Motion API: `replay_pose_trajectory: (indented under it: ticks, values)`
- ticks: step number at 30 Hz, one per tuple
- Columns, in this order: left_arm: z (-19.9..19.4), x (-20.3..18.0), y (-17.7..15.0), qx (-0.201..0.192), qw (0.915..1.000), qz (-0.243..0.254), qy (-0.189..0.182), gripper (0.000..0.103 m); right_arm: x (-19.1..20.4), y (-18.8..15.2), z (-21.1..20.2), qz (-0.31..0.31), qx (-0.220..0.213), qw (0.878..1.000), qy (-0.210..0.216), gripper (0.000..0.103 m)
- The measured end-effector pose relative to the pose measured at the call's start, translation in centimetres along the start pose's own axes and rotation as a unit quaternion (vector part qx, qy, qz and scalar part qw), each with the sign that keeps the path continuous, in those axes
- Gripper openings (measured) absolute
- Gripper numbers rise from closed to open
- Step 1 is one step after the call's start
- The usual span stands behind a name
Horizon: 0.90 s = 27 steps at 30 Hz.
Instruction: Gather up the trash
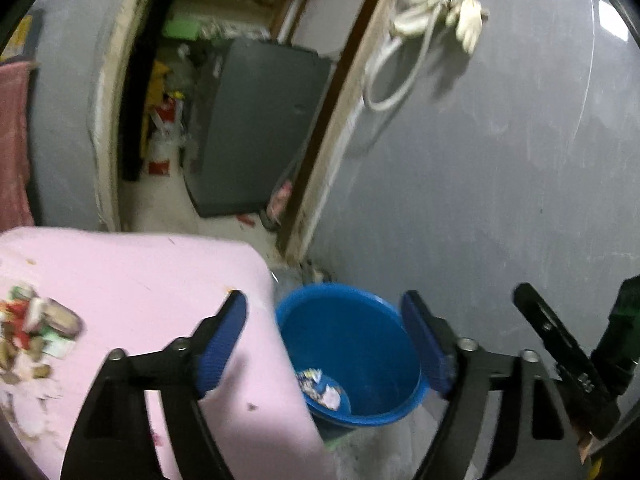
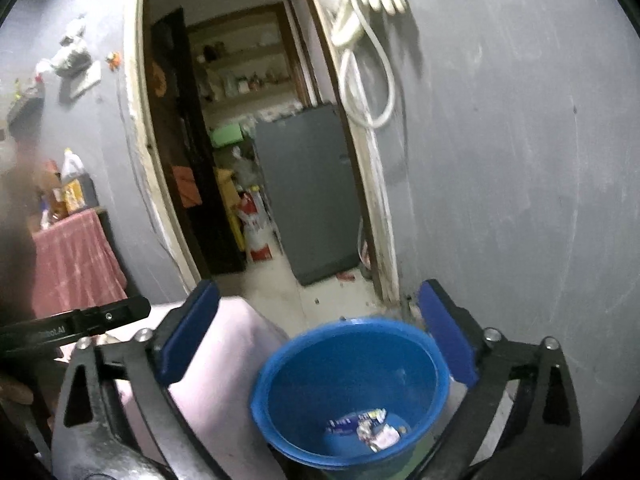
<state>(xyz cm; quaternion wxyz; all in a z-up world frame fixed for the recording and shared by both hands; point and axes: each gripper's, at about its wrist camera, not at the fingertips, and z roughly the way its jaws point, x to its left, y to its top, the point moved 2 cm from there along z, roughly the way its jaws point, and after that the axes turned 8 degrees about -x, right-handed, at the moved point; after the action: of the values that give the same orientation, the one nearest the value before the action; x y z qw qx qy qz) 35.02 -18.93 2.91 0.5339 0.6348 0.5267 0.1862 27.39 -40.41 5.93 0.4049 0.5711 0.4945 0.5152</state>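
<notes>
Wrappers (image 2: 368, 428) in blue bucket (image 2: 280, 360), pink table (image 1: 160, 272) beside it

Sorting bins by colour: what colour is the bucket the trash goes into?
Blue. The bucket shows best in the right wrist view, with wrappers at its bottom.
</notes>
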Motion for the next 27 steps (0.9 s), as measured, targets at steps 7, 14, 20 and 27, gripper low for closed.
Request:
replay_pose_trajectory:
  ticks: [7, 14, 20, 27]
  values:
    - [-6.3, 2.2, 3.2, -0.088, 0.9952, 0.009, 0.042, 0.099, 4.6, 2.4, -2.4, -0.028, -0.046, 0.998, 0.029, 0.103]
    - [-12.0, 4.1, 4.2, -0.138, 0.9856, 0.031, 0.093, 0.101, 10.4, 3.4, -4.2, -0.050, -0.087, 0.992, 0.074, 0.103]
    - [-16.5, 6.4, 4.1, -0.172, 0.9743, 0.045, 0.138, 0.101, 14.5, 3.0, -4.6, -0.053, -0.100, 0.988, 0.107, 0.103]
    - [-20.3, 9.9, 3.2, -0.192, 0.9624, 0.054, 0.184, 0.101, 18.5, 1.7, -4.2, -0.059, -0.096, 0.984, 0.139, 0.103]
